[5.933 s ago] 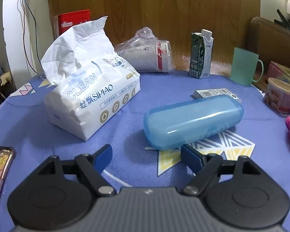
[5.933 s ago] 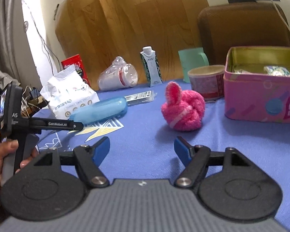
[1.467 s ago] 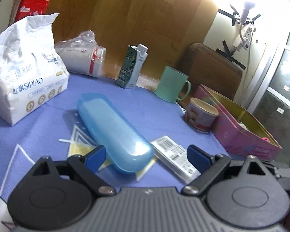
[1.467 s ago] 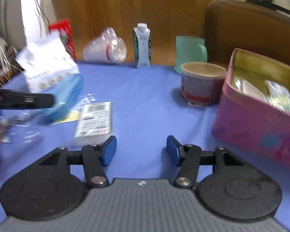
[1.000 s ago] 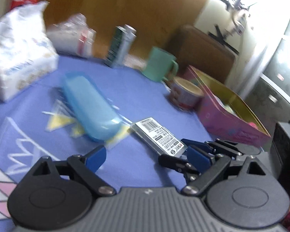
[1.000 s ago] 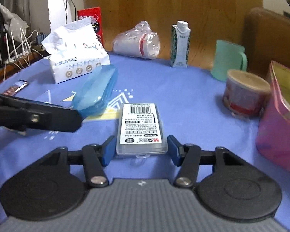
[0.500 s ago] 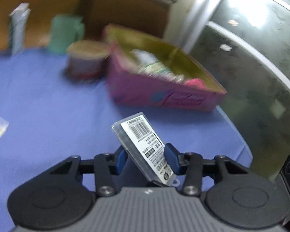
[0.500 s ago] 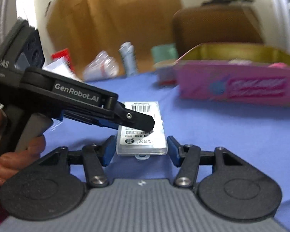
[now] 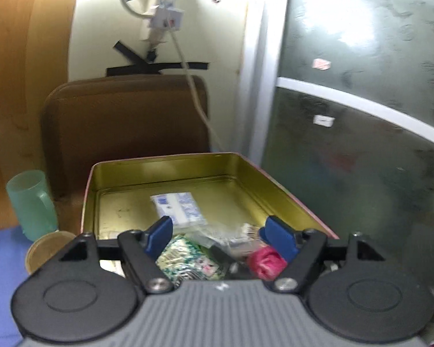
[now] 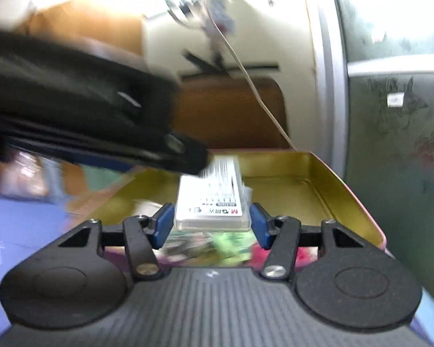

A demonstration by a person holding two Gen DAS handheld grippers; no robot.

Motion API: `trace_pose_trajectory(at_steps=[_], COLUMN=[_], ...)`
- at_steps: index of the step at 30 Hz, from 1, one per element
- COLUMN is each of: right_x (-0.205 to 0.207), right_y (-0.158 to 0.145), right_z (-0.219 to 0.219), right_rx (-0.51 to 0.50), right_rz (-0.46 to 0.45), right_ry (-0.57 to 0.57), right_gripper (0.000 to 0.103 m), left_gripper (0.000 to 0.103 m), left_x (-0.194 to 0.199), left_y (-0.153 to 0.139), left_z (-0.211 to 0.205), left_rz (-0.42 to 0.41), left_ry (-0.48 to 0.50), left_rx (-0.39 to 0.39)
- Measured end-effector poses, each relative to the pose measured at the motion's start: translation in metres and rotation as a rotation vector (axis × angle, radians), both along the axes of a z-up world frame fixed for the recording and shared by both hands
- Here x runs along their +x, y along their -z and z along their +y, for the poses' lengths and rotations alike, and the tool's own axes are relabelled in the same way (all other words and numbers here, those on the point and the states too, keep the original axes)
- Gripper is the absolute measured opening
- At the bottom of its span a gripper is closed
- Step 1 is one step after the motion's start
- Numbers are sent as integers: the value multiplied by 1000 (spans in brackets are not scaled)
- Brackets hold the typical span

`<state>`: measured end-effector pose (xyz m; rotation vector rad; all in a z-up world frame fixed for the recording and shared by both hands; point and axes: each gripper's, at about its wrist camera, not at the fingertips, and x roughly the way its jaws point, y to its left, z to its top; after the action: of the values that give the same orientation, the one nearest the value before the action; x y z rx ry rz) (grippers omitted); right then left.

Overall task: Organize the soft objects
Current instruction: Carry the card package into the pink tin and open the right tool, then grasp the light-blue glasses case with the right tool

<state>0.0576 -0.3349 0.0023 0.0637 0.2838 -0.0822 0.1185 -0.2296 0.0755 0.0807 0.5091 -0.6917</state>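
Observation:
My right gripper [image 10: 209, 225] is shut on a clear flat plastic case [image 10: 212, 199] with a barcode label and holds it over the open pink tin [image 10: 341, 190]. My left gripper [image 9: 221, 235] is open and empty above the same tin [image 9: 165, 173]. In the tin lie a pink fluffy toy [image 9: 264, 261], a green patterned packet [image 9: 185, 260] and a white and blue packet [image 9: 178, 208]. The left gripper's body [image 10: 81, 115] crosses the upper left of the right wrist view, blurred, its tip near the case's far end.
A green mug [image 9: 31, 202] and a round lidded tub [image 9: 47, 251] stand left of the tin on the blue cloth [image 9: 3, 274]. A brown chair back [image 9: 124, 118] is behind the tin. A glass door [image 9: 361, 144] is on the right.
My left gripper has let go of the case and opened. Both grippers have moved to above the tin, and the right one still holds the case.

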Motion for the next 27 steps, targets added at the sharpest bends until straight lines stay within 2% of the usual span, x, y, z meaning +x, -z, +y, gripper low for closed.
trace_pose_trajectory(at_steps=[2, 4, 11, 16, 18, 20, 23, 27], right_x=[20, 22, -50, -76, -63, -49, -33, -15], right_y=[7, 10, 7, 9, 13, 14, 14, 12], right_z=[-12, -21, -25, 10, 30, 57, 103, 180], right_rx=[-18, 11, 151, 232, 231, 210, 203, 158], right_rz=[26, 49, -72, -80, -32, 17, 71, 131], right_ry=[46, 73, 52, -50, -121, -200, -339, -557], right_gripper=[61, 61, 61, 61, 63, 65, 72, 86], left_gripper=[73, 75, 79, 83, 85, 91, 95, 95], left_x=[1, -1, -32, -65, -79, -92, -110, -116], left_y=[8, 15, 39, 58, 64, 67, 68, 68], left_z=[8, 21, 83, 152, 188, 226, 286, 358], left_rz=[29, 38, 50, 75, 91, 88, 41, 67], left_ry=[-13, -25, -40, -73, -122, -191, -363, -569], left_rx=[-11, -17, -28, -35, -32, -30, -22, -70])
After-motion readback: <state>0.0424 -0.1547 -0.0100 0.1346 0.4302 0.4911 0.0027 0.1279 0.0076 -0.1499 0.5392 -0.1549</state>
